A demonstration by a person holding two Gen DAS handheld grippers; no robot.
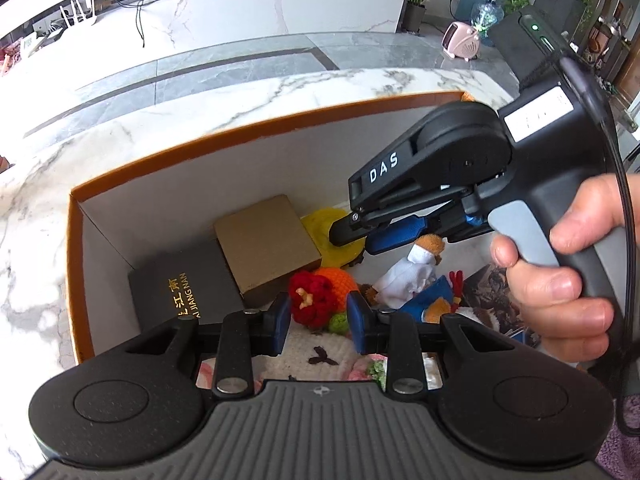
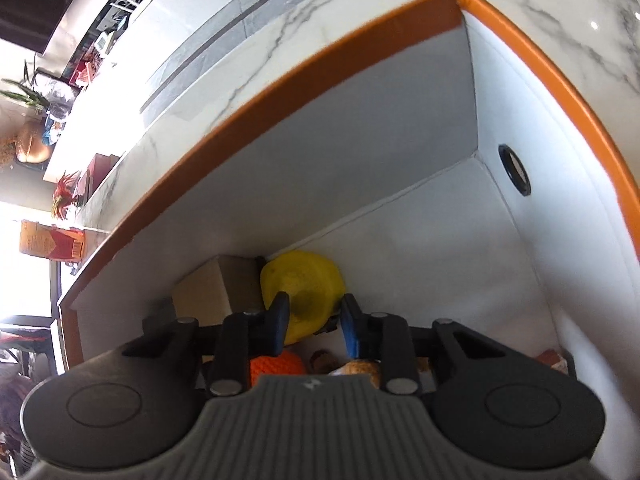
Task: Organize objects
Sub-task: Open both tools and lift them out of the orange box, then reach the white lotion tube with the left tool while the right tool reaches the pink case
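An orange-rimmed box (image 1: 240, 130) with white walls holds a black gift box (image 1: 180, 284), a brown carton (image 1: 266, 242), a yellow knit toy (image 1: 324, 224), a red and orange crochet toy (image 1: 320, 294) and a plush figure in white and blue (image 1: 412, 276). My left gripper (image 1: 319, 322) is open and empty, just above the crochet toy. My right gripper (image 1: 352, 236) reaches into the box over the yellow toy. In the right wrist view it (image 2: 314, 320) is open and empty, with the yellow toy (image 2: 304, 284) and the carton (image 2: 218, 284) just ahead.
The box stands on a white marble table (image 1: 60, 184). Its right wall has a round hole (image 2: 516, 170). A white knit piece (image 1: 316, 354) and a printed card (image 1: 490, 292) lie at the near side of the box. A pink heater (image 1: 460, 40) stands on the floor beyond.
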